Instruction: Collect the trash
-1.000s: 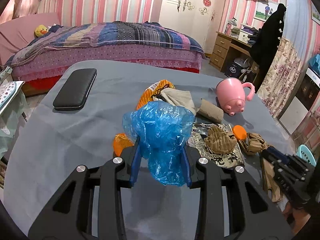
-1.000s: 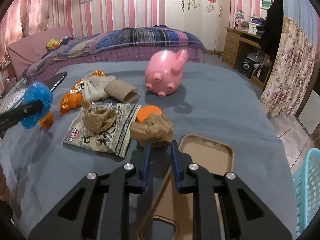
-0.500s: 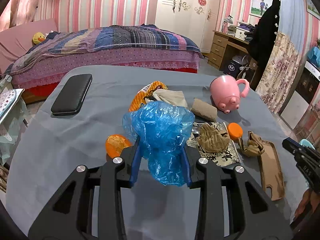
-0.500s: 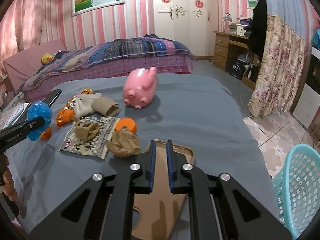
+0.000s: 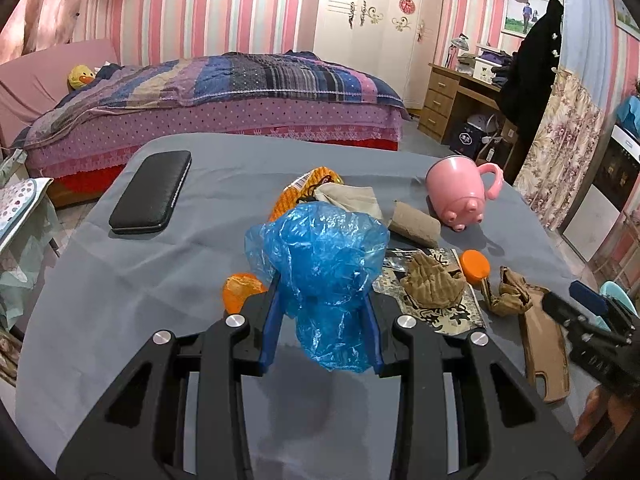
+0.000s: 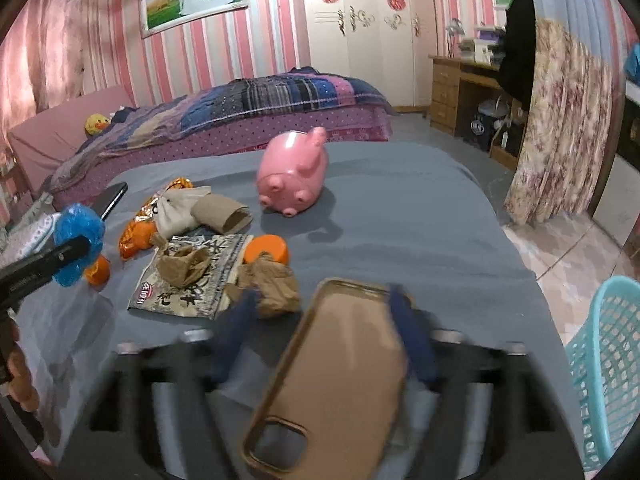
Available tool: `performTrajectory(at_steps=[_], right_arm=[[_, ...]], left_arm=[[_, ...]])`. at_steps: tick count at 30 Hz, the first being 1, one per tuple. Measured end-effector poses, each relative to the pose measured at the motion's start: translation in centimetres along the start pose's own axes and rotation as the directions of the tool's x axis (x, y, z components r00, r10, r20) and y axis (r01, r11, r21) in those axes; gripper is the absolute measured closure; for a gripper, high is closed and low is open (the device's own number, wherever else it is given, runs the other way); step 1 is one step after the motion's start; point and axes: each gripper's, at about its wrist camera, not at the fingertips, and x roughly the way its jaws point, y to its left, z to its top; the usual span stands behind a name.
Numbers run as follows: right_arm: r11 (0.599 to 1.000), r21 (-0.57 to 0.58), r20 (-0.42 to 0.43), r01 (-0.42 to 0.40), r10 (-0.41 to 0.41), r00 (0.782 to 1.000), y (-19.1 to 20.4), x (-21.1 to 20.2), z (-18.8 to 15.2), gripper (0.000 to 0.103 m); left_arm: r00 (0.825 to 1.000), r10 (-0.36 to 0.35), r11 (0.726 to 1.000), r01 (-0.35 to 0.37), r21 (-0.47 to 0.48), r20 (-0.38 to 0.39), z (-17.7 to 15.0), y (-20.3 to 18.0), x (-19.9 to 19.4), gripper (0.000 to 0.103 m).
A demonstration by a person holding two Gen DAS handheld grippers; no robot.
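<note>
Trash lying mid-table: crumpled brown paper (image 6: pixel 276 284) touching the orange lid (image 6: pixel 267 249), now released. Blue plastic bag (image 5: pixel 320 264) staying pinched in the left gripper (image 5: pixel 322 316). Right gripper (image 6: pixel 324 344) opening, straddling the tan phone case (image 6: pixel 336 380), unlike the earlier clamp; turquoise basket (image 6: pixel 608 360) beside the table's right edge, contents hidden.

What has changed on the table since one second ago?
The right tongs let go of the crumpled brown paper wad, drew back, and are now opening over the tan phone case. The left tongs stay clamped on the crumpled blue plastic bag.
</note>
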Motion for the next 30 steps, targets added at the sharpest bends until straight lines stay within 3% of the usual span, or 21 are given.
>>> performTrajectory(at_steps=[9, 12, 13, 23, 30], right_arm=[[1.000, -0.020, -0.061, -0.007, 0.005, 0.998, 2.7, 3.0, 0.3, 0.032], [0.999, -0.040, -0.104, -0.022, 0.017, 0.994, 3.3, 4.2, 0.3, 0.052], [0.999, -0.048, -0.112, -0.020, 0.015, 0.994, 3.5, 4.4, 0.2, 0.052], [0.999, -0.047, -0.037, -0.012, 0.011, 0.999, 2.2, 1.0, 0.7, 0.054], [0.999, 0.002, 0.054, 0.035, -0.035, 0.998, -1.6, -4.7, 1.0, 0.054]], left_arm=[[0.999, 0.050, 0.999, -0.050, 0.016, 0.016, 0.1, 0.7, -0.1, 0.070], [0.998, 0.057, 0.998, -0.057, 0.023, 0.012, 0.0, 0.8, 0.2, 0.070], [0.998, 0.057, 0.998, -0.057, 0.021, 0.010, 0.0, 0.8, 0.2, 0.070], [0.997, 0.076, 0.996, -0.076, 0.049, 0.013, -0.1, -0.5, 0.3, 0.070], [0.998, 0.036, 0.995, -0.039, 0.092, 0.043, 0.1, -4.8, -1.6, 0.070]])
